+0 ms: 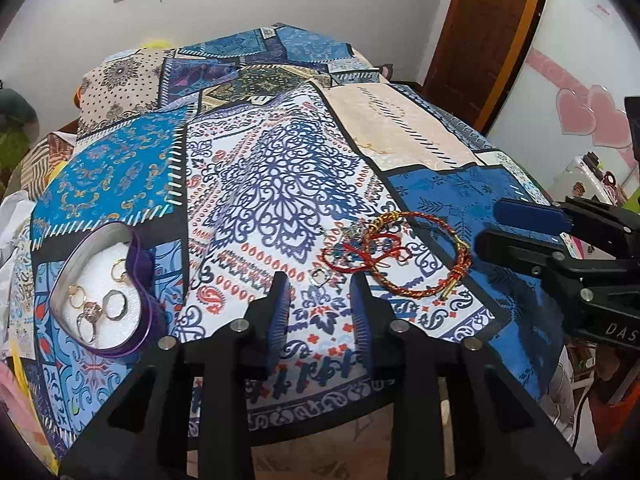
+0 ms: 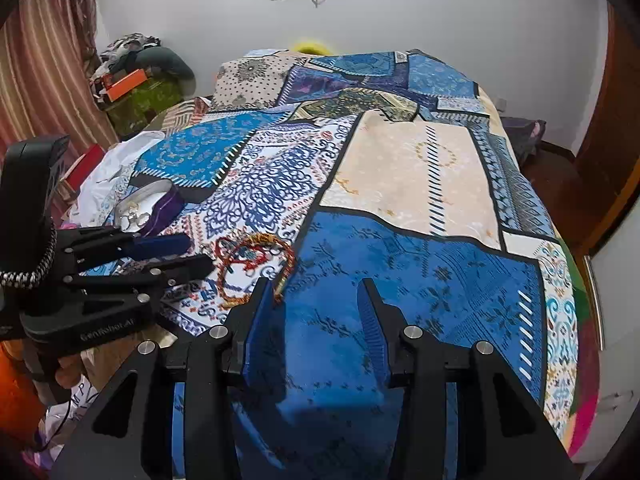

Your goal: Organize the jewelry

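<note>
Rings (image 1: 98, 300) sit in the heart box (image 1: 68, 264) far left, bracelets (image 1: 400, 256) tangled mid-bed — left claw (image 1: 320, 292), open and empty, should straddle the small loose ring (image 1: 319, 276); right claw (image 2: 316, 300) gapes empty.

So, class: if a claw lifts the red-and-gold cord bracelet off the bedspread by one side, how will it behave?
The red-and-gold cord bracelet looks like braided cord, so it will probably sag rather than hold its loop. It seems light. It overlaps the red thread tangle, so that may drag along.
</note>
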The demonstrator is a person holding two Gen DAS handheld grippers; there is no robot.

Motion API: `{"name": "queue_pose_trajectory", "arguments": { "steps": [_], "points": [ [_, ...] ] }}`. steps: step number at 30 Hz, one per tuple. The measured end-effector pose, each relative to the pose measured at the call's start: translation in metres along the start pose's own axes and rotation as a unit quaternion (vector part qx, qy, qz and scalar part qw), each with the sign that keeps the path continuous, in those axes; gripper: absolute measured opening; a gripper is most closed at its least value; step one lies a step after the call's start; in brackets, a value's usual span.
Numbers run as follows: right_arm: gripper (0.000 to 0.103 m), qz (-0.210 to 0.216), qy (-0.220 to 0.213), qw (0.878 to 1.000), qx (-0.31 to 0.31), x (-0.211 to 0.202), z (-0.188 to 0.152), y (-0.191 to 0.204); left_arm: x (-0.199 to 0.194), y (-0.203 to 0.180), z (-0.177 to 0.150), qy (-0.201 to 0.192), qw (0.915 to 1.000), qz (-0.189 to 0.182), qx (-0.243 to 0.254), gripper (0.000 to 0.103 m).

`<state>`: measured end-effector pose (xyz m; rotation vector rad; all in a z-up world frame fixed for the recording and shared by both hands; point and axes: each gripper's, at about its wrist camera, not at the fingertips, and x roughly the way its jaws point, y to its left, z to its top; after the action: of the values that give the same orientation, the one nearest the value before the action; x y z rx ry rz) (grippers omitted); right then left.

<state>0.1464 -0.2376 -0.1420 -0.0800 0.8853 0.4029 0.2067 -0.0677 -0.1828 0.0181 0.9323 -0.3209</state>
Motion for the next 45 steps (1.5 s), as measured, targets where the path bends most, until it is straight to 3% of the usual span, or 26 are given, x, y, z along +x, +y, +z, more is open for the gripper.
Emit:
{"name": "queue_pose_trajectory", "arguments": {
  "steps": [9, 10, 12, 19, 23, 32, 37, 39, 45],
  "points": [
    [0.040, 0.034, 0.009, 0.999, -0.006, 0.008, 0.000, 0.014, 0.009, 0.000, 0.002, -0.006, 1.0000, -0.004, 0.000, 0.010],
    [0.044, 0.034, 0.010, 0.999, -0.006, 0.009, 0.001, 0.015, 0.009, 0.000, 0.002, -0.007, 1.0000, -0.002, 0.002, 0.009],
    [0.051, 0.035, 0.009, 0.999, -0.004, 0.011, 0.002, 0.016, 0.007, -0.001, 0.001, -0.009, 1.0000, -0.001, 0.004, 0.009],
    [0.052, 0.037, 0.016, 0.999, -0.018, 0.019, 0.009, 0.023, -0.010, 0.006, -0.009, -0.018, 0.9998, -0.003, -0.010, 0.009],
    [0.059, 0.047, 0.019, 0.998, -0.039, 0.025, 0.013, 0.033, -0.019, 0.009, -0.014, -0.023, 0.9997, 0.001, -0.012, 0.009],
    [0.059, 0.008, 0.026, 0.998, -0.057, 0.046, 0.008, 0.038, -0.036, 0.015, -0.021, -0.041, 0.9989, -0.003, -0.022, 0.009],
    [0.059, 0.008, 0.023, 0.997, -0.069, 0.046, 0.005, 0.040, -0.035, 0.018, -0.024, -0.039, 0.9987, -0.003, -0.032, 0.009],
    [0.057, 0.007, 0.022, 0.997, -0.067, 0.046, 0.006, 0.039, -0.036, 0.018, -0.025, -0.040, 0.9986, -0.003, -0.034, 0.009],
    [0.028, 0.004, 0.023, 0.997, -0.072, 0.043, 0.006, 0.039, -0.048, 0.016, -0.028, -0.049, 0.9984, -0.004, -0.028, 0.009]
  ]
}}
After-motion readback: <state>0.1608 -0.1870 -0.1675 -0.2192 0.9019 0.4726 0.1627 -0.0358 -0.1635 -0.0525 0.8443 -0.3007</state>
